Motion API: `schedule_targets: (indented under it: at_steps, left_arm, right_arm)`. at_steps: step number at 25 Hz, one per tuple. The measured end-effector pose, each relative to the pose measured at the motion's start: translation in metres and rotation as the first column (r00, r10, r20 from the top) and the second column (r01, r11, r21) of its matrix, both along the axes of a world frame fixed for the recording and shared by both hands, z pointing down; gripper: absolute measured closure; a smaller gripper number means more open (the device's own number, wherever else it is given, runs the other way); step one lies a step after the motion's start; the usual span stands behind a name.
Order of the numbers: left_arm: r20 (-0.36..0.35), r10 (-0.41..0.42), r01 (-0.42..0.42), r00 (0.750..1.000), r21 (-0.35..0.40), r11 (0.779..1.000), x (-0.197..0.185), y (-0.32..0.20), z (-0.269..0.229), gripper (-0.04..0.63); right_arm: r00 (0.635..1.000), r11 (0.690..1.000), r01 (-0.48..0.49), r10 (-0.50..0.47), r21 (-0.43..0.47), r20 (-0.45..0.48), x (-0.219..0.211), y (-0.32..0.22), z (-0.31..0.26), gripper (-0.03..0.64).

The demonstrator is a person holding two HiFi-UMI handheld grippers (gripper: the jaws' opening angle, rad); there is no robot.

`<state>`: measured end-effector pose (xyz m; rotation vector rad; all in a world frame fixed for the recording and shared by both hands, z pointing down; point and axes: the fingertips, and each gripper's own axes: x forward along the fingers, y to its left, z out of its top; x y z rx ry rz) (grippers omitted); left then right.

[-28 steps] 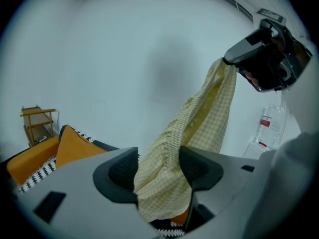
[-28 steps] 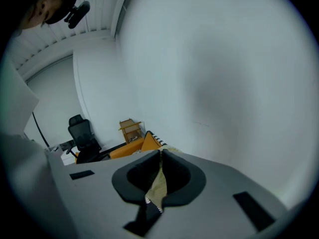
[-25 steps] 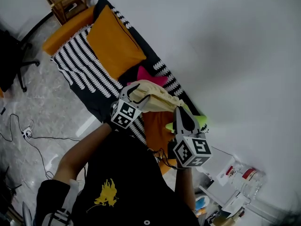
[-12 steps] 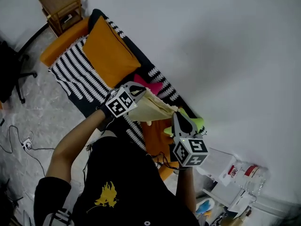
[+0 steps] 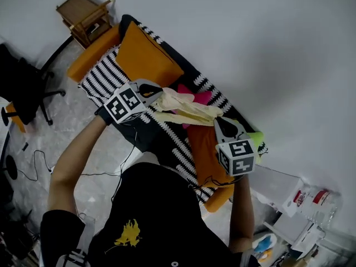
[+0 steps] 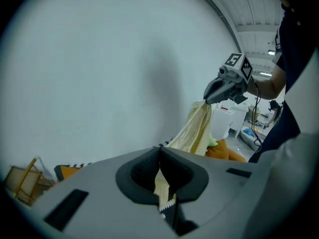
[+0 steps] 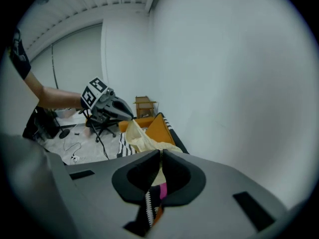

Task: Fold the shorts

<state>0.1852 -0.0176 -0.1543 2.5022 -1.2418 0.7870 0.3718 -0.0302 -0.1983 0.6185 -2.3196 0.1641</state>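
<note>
Overhead, the daybed with its black-and-white cover runs along the white wall. Its long front edge faces open grey floor. A wooden side table stands off its far end, and an office chair sits out on the floor, well apart from the hands. On the daybed, an orange cushion leans at the wall side near the far end. A pink cushion lies further along, partly under the cloth.

The shorts are pale yellow and rumpled, bunched into a loose, twisted band with soft folds sagging from it. They are held in the air above the middle of the daybed, over its front edge, and stretch from one gripper to the other.

The left gripper has its jaws closed on one end of the shorts, with a strip of yellow cloth pinched between the pads. The right gripper is likewise clamped on the other end, nearer the wall. Each gripper view shows the cloth running from its own jaws across to the other gripper.
</note>
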Motion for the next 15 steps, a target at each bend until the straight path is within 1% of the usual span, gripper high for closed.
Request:
schedule_targets:
  at_steps: [2,5,7,9,11,13,15]
  left_arm:
    - [0.05,-0.033,0.035,0.998,-0.024,0.999,-0.021,0.02,-0.002,0.581]
    - [0.103,-0.08,0.083,0.991,-0.03,0.996,-0.05,0.047,-0.005,0.581]
    - [0.13,-0.126,0.132,0.984,-0.039,0.991,-0.08,0.07,-0.002,0.583]
    - [0.145,-0.178,0.187,0.973,-0.051,0.981,-0.118,0.092,0.005,0.583]
    - [0.122,-0.23,0.24,0.965,-0.069,0.968,-0.157,0.11,0.015,0.583]
    - [0.087,-0.263,0.27,0.961,-0.082,0.959,-0.192,0.121,0.029,0.583]
    - [0.021,-0.286,0.287,0.958,-0.102,0.952,-0.213,0.13,0.049,0.583]
  right_arm:
    - [0.996,0.996,0.084,-0.084,-0.007,-0.003,-0.018,0.01,0.004,0.584]
    - [0.983,0.983,0.183,-0.183,0.004,-0.027,-0.046,0.023,0.005,0.584]
    - [0.973,0.974,0.226,-0.225,0.005,-0.046,-0.074,0.034,0.008,0.584]
    - [0.965,0.967,0.253,-0.253,0.003,-0.072,-0.106,0.042,0.017,0.584]
    - [0.955,0.959,0.282,-0.282,-0.015,-0.092,-0.142,0.046,0.029,0.585]
    - [0.946,0.953,0.301,-0.304,-0.044,-0.111,-0.181,0.048,0.043,0.586]
    - [0.941,0.952,0.298,-0.306,-0.074,-0.144,-0.215,0.05,0.053,0.586]
